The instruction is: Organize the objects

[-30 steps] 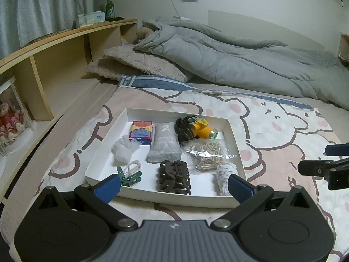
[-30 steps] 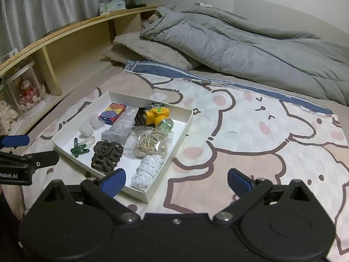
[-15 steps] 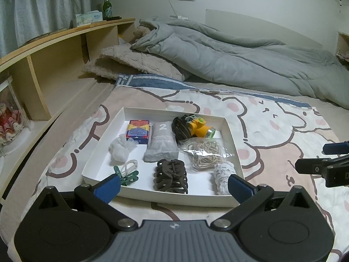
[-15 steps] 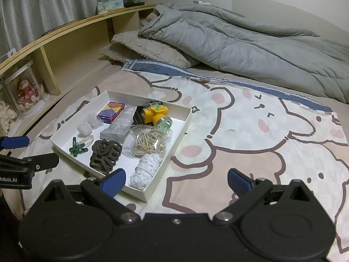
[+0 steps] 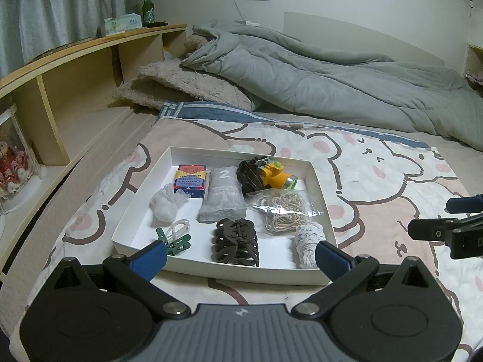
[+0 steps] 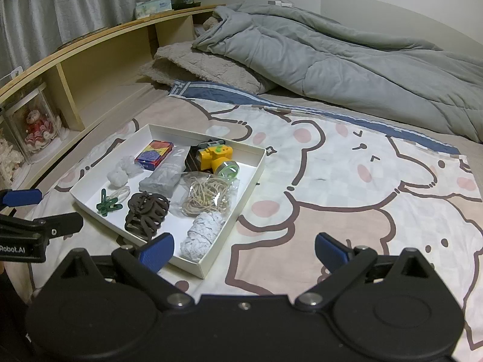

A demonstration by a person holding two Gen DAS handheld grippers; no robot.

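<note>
A white tray [image 5: 320, 178] lies on the bed sheet, also in the right wrist view [image 6: 256, 169]. It holds a brown hair claw [image 5: 236, 242], green clips [image 5: 176, 242], a white lace roll [image 5: 308, 239], a bag of rubber bands [image 5: 283, 209], a yellow headlamp [image 5: 276, 175], a grey pouch [image 5: 222, 193], a colourful box [image 5: 190, 179] and a white puff [image 5: 164, 205]. My left gripper [image 5: 241, 258] is open and empty just before the tray's near edge. My right gripper [image 6: 244, 249] is open and empty, right of the tray's near corner.
A grey duvet [image 5: 317, 84] and a fluffy pillow [image 5: 187, 86] lie at the back. A wooden shelf [image 5: 75, 75] runs along the left, with a bottle [image 5: 148, 10] and tissue box on top. The bear-print sheet [image 6: 362, 187] spreads right of the tray.
Both grippers have drawn back slightly and risen a little; the tray sits a bit farther and more centred. Nothing in the tray has moved.
</note>
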